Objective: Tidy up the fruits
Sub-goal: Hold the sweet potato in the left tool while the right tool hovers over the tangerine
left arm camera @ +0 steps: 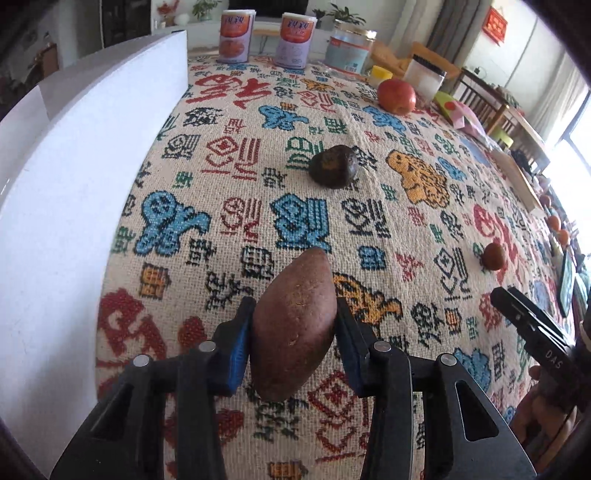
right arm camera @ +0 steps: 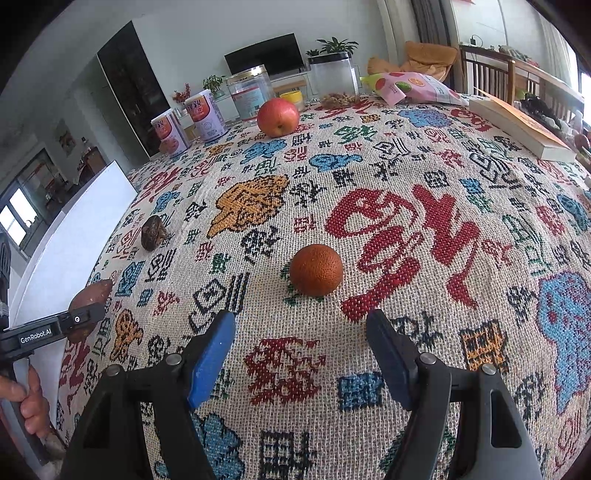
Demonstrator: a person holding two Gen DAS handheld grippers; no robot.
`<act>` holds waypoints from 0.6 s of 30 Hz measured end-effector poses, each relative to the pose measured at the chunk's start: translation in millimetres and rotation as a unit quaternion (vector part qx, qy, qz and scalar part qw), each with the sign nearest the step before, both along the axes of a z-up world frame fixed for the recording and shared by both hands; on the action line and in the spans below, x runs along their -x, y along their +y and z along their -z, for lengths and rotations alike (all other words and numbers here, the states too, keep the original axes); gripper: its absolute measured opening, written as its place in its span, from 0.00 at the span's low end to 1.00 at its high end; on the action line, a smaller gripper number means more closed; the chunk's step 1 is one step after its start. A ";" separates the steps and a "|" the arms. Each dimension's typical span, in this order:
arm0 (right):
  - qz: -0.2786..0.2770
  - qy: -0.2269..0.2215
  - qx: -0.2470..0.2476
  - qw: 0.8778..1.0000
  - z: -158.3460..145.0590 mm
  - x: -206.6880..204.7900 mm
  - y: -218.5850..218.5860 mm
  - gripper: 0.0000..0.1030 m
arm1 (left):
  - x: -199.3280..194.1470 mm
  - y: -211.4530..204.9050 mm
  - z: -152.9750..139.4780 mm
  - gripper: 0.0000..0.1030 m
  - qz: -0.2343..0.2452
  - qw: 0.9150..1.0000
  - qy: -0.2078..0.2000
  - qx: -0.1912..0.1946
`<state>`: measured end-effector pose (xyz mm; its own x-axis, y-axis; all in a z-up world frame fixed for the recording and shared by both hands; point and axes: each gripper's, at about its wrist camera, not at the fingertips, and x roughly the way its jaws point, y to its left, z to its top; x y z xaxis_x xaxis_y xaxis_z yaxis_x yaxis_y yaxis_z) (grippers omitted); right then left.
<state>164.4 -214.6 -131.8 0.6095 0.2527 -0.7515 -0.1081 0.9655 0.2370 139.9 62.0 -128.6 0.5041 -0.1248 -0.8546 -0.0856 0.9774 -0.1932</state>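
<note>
My left gripper [left arm camera: 294, 306] is shut on a reddish-brown sweet potato [left arm camera: 295, 325], its blue pads pressing both sides; whether the potato touches the patterned cloth [left arm camera: 369, 229] I cannot tell. The right wrist view shows this potato [right arm camera: 90, 293] in the left gripper [right arm camera: 79, 319] at the table's left edge. My right gripper [right arm camera: 301, 321] stands open over the cloth, with a small orange [right arm camera: 316, 269] a little beyond its fingertips. A dark rough fruit [left arm camera: 333, 166] lies mid-table and a red apple [left arm camera: 396, 96] sits farther back.
A white board [left arm camera: 74, 184] stands along the left edge of the table. Two cans [left arm camera: 236, 35], clear jars [right arm camera: 251, 94], a snack bag [right arm camera: 410, 88] and a book [right arm camera: 517, 129] line the far side. A hand [right arm camera: 33, 398] holds the left gripper's handle.
</note>
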 end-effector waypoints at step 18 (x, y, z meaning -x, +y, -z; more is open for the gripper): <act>-0.009 0.016 0.114 0.993 9.4 19.7 30.4 0.87 | 12.1 -32.1 18.9 0.98 -0.019 0.993 -0.052 -0.105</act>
<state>144.7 -184.2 -141.2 0.5821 0.0843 -0.8087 -0.1209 0.9925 0.0164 127.8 29.9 -147.5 0.5916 0.0716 -0.8030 -0.1133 0.9935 0.0052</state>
